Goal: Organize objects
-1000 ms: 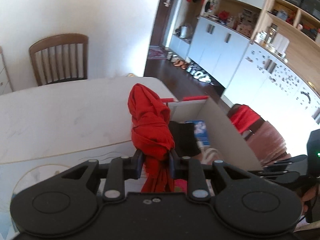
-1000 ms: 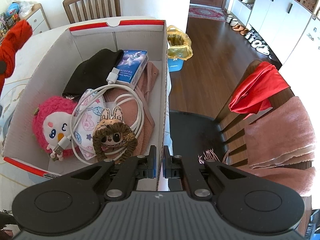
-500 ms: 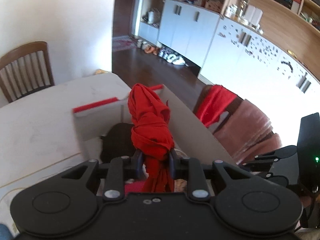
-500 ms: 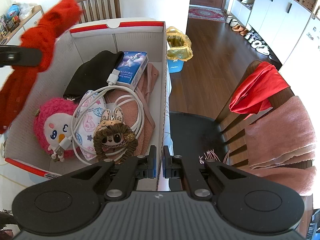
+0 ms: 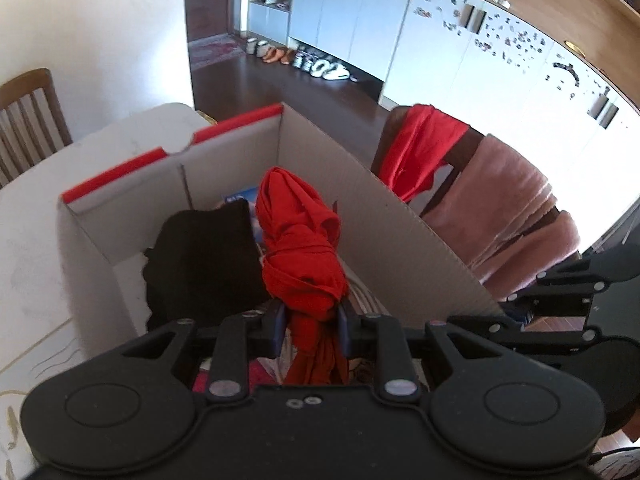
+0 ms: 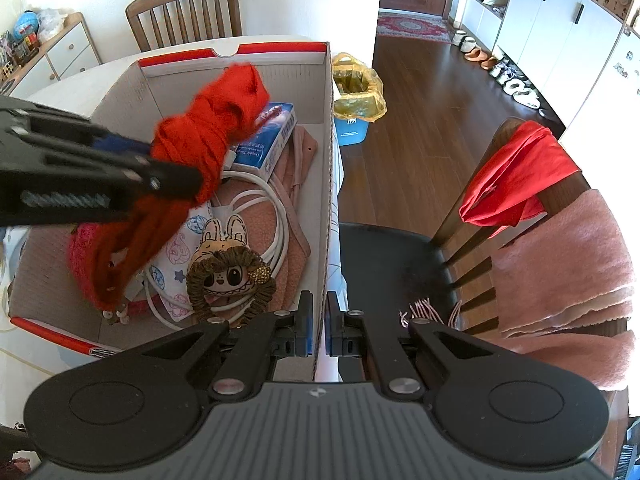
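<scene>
Cloth point(image 5: 300, 248), red and knotted into a bundle, is clamped between your left tongs point(image 5: 311, 330); its loose tail hangs below the pads. In the left wrist view the bundle sits at frame centre, over the open box point(image 5: 400, 240). In the right wrist view it appears at upper left, above the box contents, with the tail drooping over the pink plush point(image 6: 82, 256) at the left of the box.

Your right tongs point(image 6: 318, 330) are clenched on the right wall of the box point(image 6: 326, 200), low in the frame centre; the cardboard edge runs up between the two pads.

Box stands on the white table point(image 5: 36, 240). Contents seen in the right wrist view: blue pack point(image 6: 268, 140) toward the far end, white cable point(image 6: 276, 216) coiled in the middle, brown doll point(image 6: 230, 280) at the near end just above the tongs, patterned pouch point(image 6: 182, 248) to its left, pink fabric point(image 6: 296, 184) underneath along the right wall. Left wrist view adds a black item point(image 5: 204, 256) at the left of the bundle.

Chair point(image 6: 400, 264) at right of the box, well apart from the cloth you hold; a red garment point(image 6: 516, 176) and a pink towel point(image 6: 568, 272) hang on its back.
</scene>
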